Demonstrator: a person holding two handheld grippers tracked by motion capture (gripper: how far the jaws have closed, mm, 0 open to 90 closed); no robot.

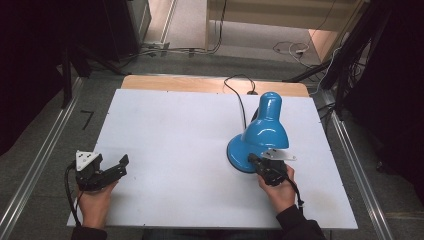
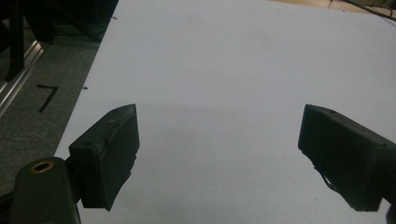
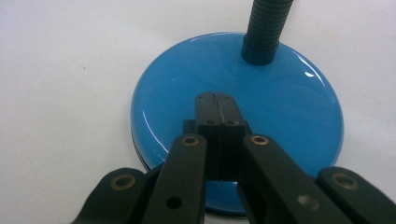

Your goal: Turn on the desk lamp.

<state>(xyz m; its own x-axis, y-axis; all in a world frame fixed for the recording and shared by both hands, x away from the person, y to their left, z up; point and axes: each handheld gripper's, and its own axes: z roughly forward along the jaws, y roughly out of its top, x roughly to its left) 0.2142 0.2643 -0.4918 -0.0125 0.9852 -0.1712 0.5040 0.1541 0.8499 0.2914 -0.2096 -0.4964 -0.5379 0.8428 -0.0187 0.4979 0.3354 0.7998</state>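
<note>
A blue desk lamp stands on the right half of the white table (image 1: 170, 130), its shade (image 1: 266, 126) tipped over its round base (image 1: 238, 156). In the right gripper view the glossy base (image 3: 289, 107) and the ribbed dark neck (image 3: 265, 32) are close up. My right gripper (image 1: 251, 160) is shut, jaws pressed flat together with nothing between them, their tips (image 3: 215, 95) over the near part of the base. A small black block sits against the jaws' left side. My left gripper (image 1: 111, 161) rests near the table's front left, open (image 2: 219, 140) over bare white surface.
The lamp's black cord (image 1: 241, 97) runs from behind the shade to the table's far wooden edge. Metal rails flank the table on both sides. Grey floor with a black mark (image 2: 46, 97) lies off the left edge.
</note>
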